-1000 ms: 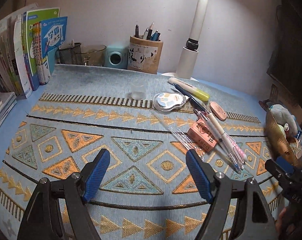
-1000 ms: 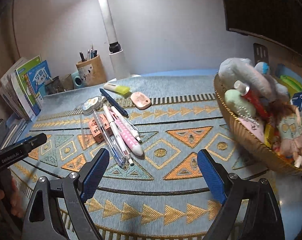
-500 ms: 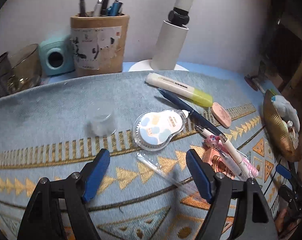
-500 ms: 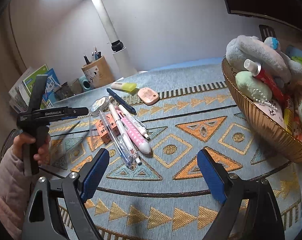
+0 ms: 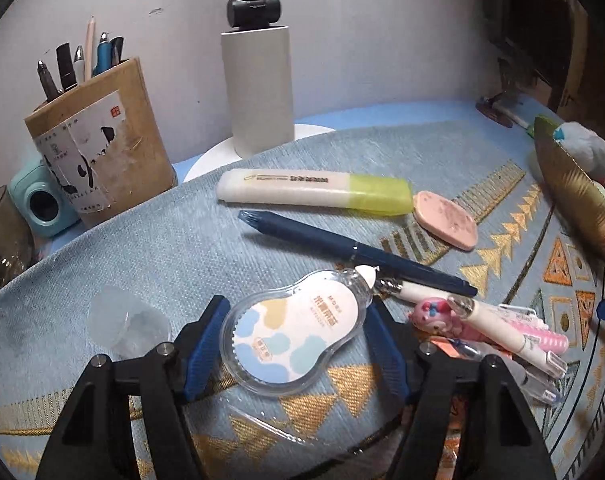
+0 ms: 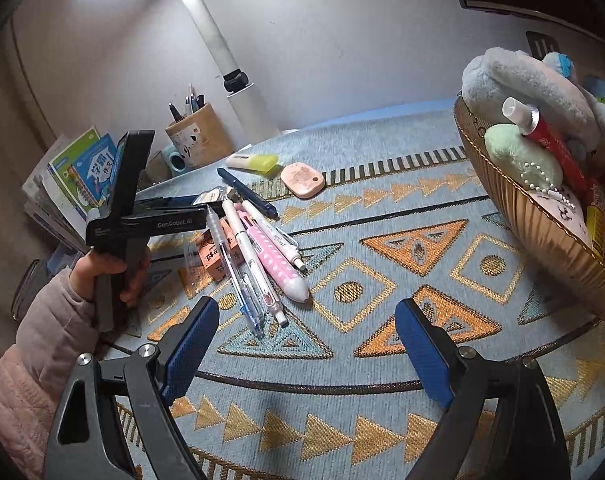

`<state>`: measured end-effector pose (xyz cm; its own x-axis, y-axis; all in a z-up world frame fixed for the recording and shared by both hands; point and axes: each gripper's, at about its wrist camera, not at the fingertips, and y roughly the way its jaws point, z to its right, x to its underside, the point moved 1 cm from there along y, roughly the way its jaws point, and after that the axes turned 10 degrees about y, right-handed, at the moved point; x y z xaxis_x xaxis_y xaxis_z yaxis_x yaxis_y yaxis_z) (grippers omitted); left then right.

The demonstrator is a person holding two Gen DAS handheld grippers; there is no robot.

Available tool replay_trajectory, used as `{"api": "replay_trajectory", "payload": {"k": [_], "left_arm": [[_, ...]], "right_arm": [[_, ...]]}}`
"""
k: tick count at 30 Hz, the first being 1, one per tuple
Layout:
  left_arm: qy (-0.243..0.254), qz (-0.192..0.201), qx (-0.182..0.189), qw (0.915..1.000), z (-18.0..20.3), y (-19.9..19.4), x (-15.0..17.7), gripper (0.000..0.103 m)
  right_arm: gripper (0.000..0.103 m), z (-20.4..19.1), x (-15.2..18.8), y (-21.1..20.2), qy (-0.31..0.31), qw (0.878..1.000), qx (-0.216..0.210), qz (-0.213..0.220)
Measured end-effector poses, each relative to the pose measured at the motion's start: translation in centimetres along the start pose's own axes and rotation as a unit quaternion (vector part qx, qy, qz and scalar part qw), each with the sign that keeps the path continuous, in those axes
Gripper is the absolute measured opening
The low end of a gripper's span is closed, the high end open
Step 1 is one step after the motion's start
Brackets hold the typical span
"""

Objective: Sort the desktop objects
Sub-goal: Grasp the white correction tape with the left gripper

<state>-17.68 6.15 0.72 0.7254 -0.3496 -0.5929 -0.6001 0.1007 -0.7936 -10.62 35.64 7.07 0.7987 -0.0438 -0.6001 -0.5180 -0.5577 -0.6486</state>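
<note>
A clear correction tape dispenser (image 5: 294, 332) with blue and yellow blobs lies on the patterned mat (image 5: 182, 240). My left gripper (image 5: 296, 320) is open, its blue pads (image 5: 206, 340) standing close on either side of the dispenser. In the right wrist view a hand (image 6: 110, 272) holds that left gripper (image 6: 216, 202) low over the pile of pens (image 6: 262, 256). My right gripper (image 6: 306, 340) is open over bare mat with nothing between its fingers. A yellow highlighter (image 5: 314, 192), a navy pen (image 5: 354, 248) and a pink oval eraser (image 5: 446, 220) lie beyond the dispenser.
A cardboard pen holder (image 5: 98, 152) and a white lamp base (image 5: 258, 88) stand at the back. A clear cap (image 5: 126, 324) lies left of the dispenser. A gold basket (image 6: 542, 232) of plush toys stands at the right, books (image 6: 82, 168) at the left, an orange box (image 6: 214, 252) under the pens.
My left gripper has moved forward and down across the mat until its fingers flank the correction tape. The right gripper has stayed open and shifted only slightly.
</note>
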Motion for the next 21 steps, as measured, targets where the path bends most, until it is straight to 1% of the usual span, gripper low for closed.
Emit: {"api": "replay_trajectory", "payload": {"k": [3,5,7,9,10,11,12,13,14,15,16,18,20,21], "left_arm": [[-0.007,-0.006,-0.006,0.9999,0.6,-1.2,1.0,0.066],[-0.03,-0.013,-0.015,0.9994,0.5,-2.4,2.1,0.066],[-0.062,-0.026,-0.03,0.9973,0.3,-3.9,3.7,0.066],[-0.101,-0.027,-0.027,0.9942,0.1,-5.6,5.4,0.066],[-0.12,-0.023,-0.019,0.9923,0.0,-6.4,6.4,0.066],[-0.138,-0.015,-0.014,0.9902,-0.1,-7.2,7.3,0.066],[-0.153,-0.008,-0.012,0.9882,-0.1,-7.8,8.1,0.066],[-0.164,0.0,-0.012,0.9864,-0.2,-8.3,8.7,0.066],[-0.172,0.011,-0.014,0.9849,-0.2,-8.7,9.3,0.066],[-0.176,0.024,-0.017,0.9839,-0.2,-8.9,9.6,0.066],[-0.177,0.035,-0.016,0.9834,-0.3,-8.7,9.2,0.066],[-0.185,0.05,-0.001,0.9814,-0.5,-8.7,9.3,0.066],[-0.19,0.054,0.019,0.9802,-0.8,-8.2,9.4,0.066],[-0.191,0.052,0.021,0.9799,-1.0,-8.0,9.6,0.066]], "right_arm": [[0.089,-0.1,-0.1,0.0,-0.001,1.0,0.002,-0.001],[0.089,-0.5,0.0,0.1,-0.009,1.0,0.001,-0.008],[0.089,-1.6,0.1,0.0,-0.026,1.0,-0.001,-0.013],[0.08,-3.3,0.3,0.2,-0.053,0.998,-0.009,-0.024],[0.069,-4.3,0.4,0.6,-0.072,0.997,-0.009,-0.032],[0.06,-5.3,0.4,1.0,-0.089,0.995,-0.001,-0.039],[0.056,-6.2,0.4,1.7,-0.107,0.993,0.014,-0.044],[0.049,-6.9,0.3,2.4,-0.122,0.991,0.029,-0.049],[0.043,-7.3,0.1,3.0,-0.131,0.989,0.035,-0.054],[0.042,-7.4,-0.2,3.6,-0.134,0.989,0.034,-0.059],[0.041,-7.4,-0.5,4.2,-0.132,0.989,0.033,-0.064],[0.039,-7.4,-0.9,5.0,-0.133,0.988,0.044,-0.069],[0.037,-7.4,-0.8,5.6,-0.145,0.985,0.053,-0.076],[0.037,-7.5,-0.7,5.8,-0.149,0.984,0.055,-0.077]]}}
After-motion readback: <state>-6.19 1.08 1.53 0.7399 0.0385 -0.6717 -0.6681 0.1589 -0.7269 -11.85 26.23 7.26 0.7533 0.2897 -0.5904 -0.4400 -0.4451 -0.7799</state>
